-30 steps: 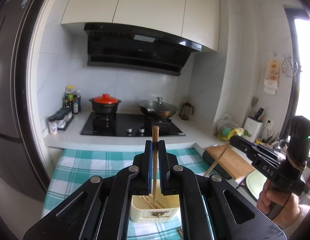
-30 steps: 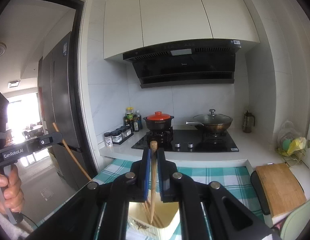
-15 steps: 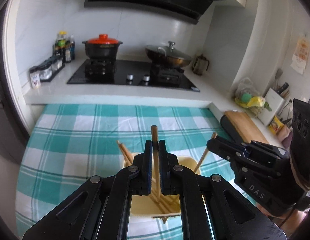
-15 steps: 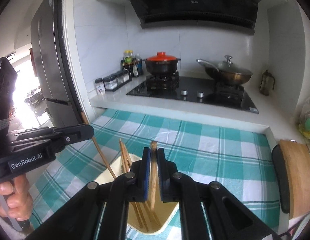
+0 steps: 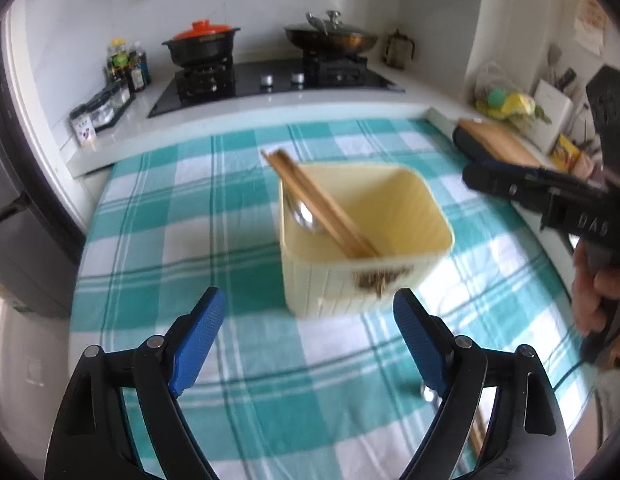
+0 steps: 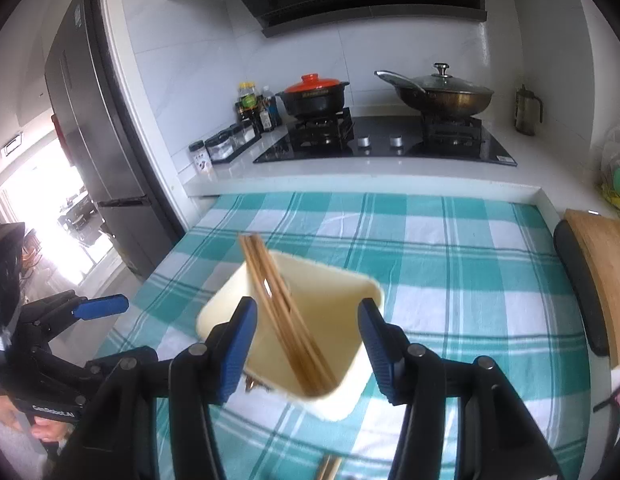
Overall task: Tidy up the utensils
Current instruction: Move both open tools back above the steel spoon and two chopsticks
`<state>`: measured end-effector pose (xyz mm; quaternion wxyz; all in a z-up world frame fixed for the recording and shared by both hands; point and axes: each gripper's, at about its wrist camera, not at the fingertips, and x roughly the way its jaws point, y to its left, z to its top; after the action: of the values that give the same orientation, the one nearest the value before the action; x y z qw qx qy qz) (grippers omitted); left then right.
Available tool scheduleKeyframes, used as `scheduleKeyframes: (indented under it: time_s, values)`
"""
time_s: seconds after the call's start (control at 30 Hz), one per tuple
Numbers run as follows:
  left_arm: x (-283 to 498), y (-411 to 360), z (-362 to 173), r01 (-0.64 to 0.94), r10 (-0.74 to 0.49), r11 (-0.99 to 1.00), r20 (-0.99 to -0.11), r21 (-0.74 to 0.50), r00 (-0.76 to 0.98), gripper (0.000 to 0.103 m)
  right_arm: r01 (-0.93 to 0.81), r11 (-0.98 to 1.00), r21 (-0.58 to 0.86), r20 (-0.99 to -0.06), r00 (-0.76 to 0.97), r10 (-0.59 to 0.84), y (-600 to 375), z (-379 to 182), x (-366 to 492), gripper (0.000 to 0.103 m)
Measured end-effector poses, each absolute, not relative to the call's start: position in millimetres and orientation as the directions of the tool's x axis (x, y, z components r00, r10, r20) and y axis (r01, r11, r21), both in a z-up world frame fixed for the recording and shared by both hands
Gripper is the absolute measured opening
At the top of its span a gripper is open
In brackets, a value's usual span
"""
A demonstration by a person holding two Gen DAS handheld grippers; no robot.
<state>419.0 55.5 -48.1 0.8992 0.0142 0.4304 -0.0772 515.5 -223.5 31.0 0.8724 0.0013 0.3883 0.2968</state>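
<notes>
A cream square utensil holder [image 5: 366,240] stands on the teal checked cloth [image 5: 157,216]. Several wooden chopsticks [image 5: 322,204] lean in it toward its back left corner, with a metal spoon [image 5: 303,214] beside them. My left gripper [image 5: 310,332] is open and empty, just in front of the holder. My right gripper [image 6: 307,344] is open and empty, right above the holder [image 6: 330,304], with the chopsticks [image 6: 281,312] between its jaws but untouched. A loose chopstick [image 6: 328,468] and a spoon [image 5: 428,392] lie on the cloth near the front edge.
A stove with a red-lidded pot [image 5: 201,42] and a wok [image 5: 332,38] lies behind the table. Spice jars [image 5: 101,106] stand at the back left, a wooden cutting board [image 5: 498,144] at the right, a fridge [image 6: 97,152] at the left.
Both grippers have opened and let go of their chopsticks, which now lean in the holder. Both cameras have tilted down toward the table.
</notes>
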Motion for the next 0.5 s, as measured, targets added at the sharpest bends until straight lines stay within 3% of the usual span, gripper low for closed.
scheduleKeyframes:
  time_s: [0.1,0.3,0.5]
  values:
    - [370,54,-73,0.118,-0.091,0.993,-0.807,-0.026,0.584,0.087,-0.535,0.817,0.215,-0.690,0.509,0.514,-235,24,471,0.054]
    - [282,38,-117,-0.014,-0.084,0.993,-0.803,-0.114,0.591,0.092,-0.537,0.827,0.165,-0.704,0.523,0.481,-261,-5,365,0.054]
    - [247,10,-139,-0.064,-0.046,0.992,-0.792,-0.107,0.609,0.092,-0.409,0.894,0.184,-0.705,0.579,0.410,-288,-40,289,0.054]
